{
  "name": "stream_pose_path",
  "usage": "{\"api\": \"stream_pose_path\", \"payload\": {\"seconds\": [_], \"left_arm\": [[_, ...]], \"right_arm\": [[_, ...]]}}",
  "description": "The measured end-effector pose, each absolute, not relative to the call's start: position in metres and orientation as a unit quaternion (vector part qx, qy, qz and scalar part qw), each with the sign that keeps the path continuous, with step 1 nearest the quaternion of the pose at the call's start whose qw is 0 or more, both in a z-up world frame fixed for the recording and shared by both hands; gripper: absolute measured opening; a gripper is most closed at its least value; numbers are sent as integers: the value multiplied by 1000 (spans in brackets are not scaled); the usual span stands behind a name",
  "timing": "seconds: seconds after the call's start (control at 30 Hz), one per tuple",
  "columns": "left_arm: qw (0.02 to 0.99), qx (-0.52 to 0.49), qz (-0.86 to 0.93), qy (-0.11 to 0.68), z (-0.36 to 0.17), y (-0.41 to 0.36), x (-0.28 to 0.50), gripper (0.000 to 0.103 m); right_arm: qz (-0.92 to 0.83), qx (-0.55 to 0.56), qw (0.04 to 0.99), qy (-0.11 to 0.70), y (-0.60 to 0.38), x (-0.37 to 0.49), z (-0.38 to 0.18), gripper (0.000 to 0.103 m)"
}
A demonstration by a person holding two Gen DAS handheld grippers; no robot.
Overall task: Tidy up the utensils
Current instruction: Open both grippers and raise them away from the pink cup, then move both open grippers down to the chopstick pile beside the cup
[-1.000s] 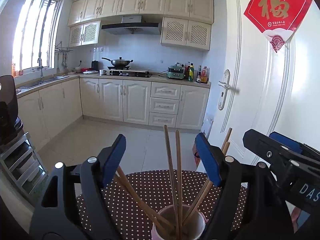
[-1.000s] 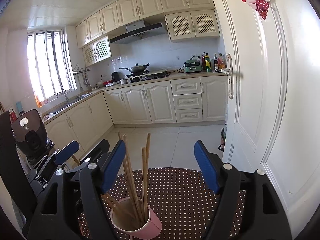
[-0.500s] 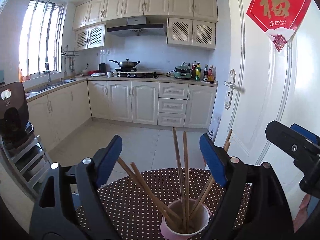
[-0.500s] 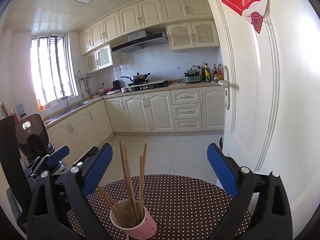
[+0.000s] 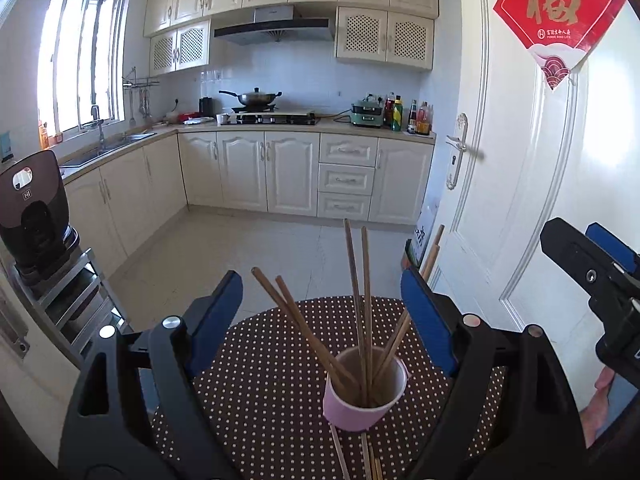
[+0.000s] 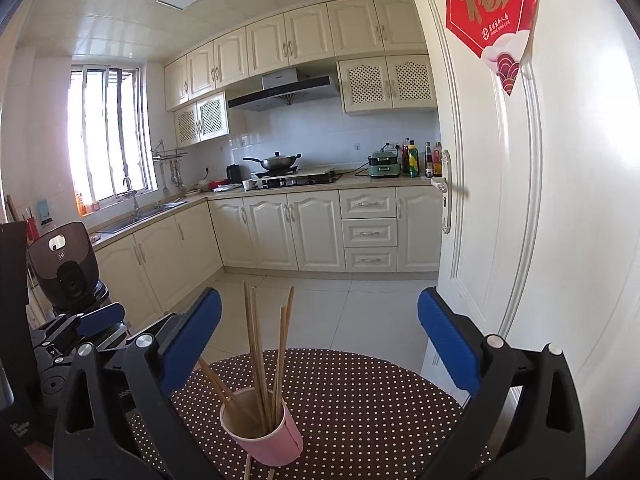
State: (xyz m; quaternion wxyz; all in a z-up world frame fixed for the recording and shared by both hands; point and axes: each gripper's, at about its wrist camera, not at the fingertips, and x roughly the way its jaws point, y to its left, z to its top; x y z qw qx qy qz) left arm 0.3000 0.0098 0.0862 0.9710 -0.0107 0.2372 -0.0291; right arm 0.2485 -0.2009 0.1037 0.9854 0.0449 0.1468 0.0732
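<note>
A pink paper cup (image 5: pixel 362 396) (image 6: pixel 264 436) holding several wooden chopsticks (image 5: pixel 356 292) (image 6: pixel 256 344) stands on a round brown polka-dot table (image 5: pixel 272 380) (image 6: pixel 372 396). A few loose chopsticks (image 5: pixel 364 458) (image 6: pixel 248 466) lie on the table in front of the cup. My left gripper (image 5: pixel 321 280) is open, its blue pads either side of the cup and clear of it. My right gripper (image 6: pixel 320 296) has its jaws opening, with nothing pressed between them; the cup sits low near its left finger. Each gripper shows at the edge of the other's view.
A white door (image 5: pixel 520 160) with a red paper decoration (image 5: pixel 556 12) stands close on the right. A dark appliance (image 5: pixel 34 208) sits on a metal rack at the left. Cream kitchen cabinets, a stove with a wok (image 5: pixel 256 98) and a tiled floor lie beyond.
Both grippers have pulled back and up from the cup, so the whole cup now shows. Both pairs of jaws have spread wider, the right more so.
</note>
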Motion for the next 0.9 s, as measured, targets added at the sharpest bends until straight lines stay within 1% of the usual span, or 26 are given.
{"api": "stream_pose_path", "payload": {"seconds": [0.17, 0.37, 0.63, 0.9], "left_arm": [[956, -1, -42, 289, 76, 13, 298, 81], [938, 10, -38, 345, 54, 13, 298, 80], [918, 21, -36, 394, 19, 13, 287, 80], [891, 23, -34, 452, -16, 21, 284, 81]], "right_arm": [[67, 33, 981, 178, -195, 247, 95, 95], [61, 23, 968, 242, -192, 249, 71, 95], [62, 38, 948, 309, -193, 243, 43, 95], [61, 16, 917, 394, -185, 242, 0, 95]]}}
